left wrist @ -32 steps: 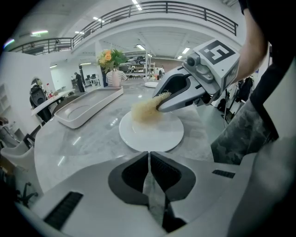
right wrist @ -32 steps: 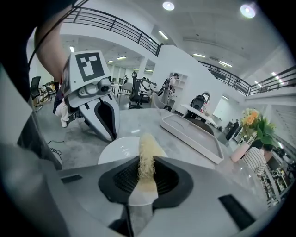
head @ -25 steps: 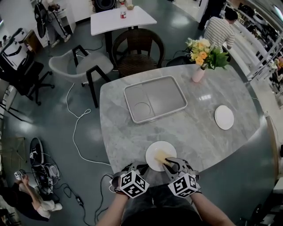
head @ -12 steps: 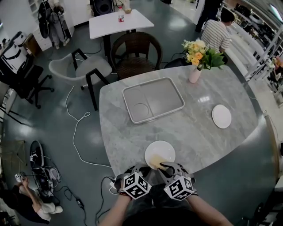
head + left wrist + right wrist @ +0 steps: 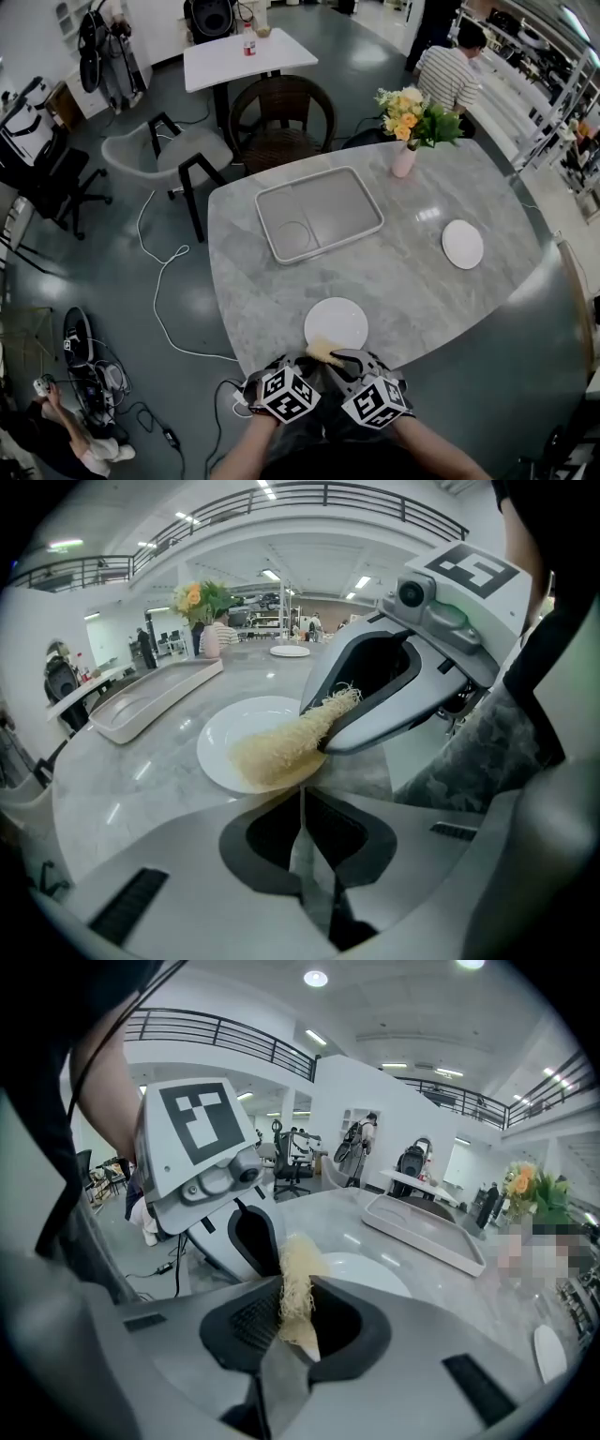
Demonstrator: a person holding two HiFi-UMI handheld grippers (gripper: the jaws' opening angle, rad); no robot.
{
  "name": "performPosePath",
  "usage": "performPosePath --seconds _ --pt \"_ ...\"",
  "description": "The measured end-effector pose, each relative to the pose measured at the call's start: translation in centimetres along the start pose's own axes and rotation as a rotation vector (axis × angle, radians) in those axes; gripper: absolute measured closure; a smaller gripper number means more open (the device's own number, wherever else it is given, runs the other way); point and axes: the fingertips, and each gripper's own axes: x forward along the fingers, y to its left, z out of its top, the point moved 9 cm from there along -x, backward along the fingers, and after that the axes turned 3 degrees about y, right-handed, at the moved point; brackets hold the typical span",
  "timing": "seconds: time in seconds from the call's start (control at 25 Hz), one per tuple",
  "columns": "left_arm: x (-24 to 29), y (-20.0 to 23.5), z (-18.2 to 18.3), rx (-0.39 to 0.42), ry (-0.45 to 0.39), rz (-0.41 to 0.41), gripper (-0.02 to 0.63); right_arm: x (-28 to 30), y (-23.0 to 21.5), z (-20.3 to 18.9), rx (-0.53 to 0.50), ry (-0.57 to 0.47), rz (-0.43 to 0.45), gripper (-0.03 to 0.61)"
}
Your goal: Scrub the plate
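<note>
A white plate lies on the marble table near its front edge. A yellow fibrous scrubber touches the plate's near rim. My right gripper is shut on that scrubber, which sticks out past its jaws toward the plate. In the left gripper view the scrubber lies on the plate's near side. Just left of it, my left gripper sits off the plate at the table edge. Its jaws are pressed together with nothing between them.
A grey tray sits mid-table beyond the plate. A second white plate lies at the right, and a pink vase of flowers at the back right. Chairs and a seated person are behind the table.
Both grippers have drawn back toward the table's front edge. The scrubber has slid from the plate's middle to its near rim.
</note>
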Motion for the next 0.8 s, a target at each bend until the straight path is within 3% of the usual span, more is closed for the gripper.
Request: performPosePath --seconds 0.32,0.52,0.8 --pt "-1.2 0.2 -0.9 -0.112 -0.074 0.018 0.589 -1.3 -0.3 0.3 0.130 -0.053 -0.047 0.503" --pt "-2.4 0.0 -1.0 -0.181 -0.179 0.055 0.589 -2.5 -0.5 0.2 0.211 -0.090 -0.086 0.503" --pt "-4.2 -1.3 -0.7 -0.215 -0.289 0.134 0.589 -4.4 0.3 -0.4 0.292 -0.128 -0.118 0.504"
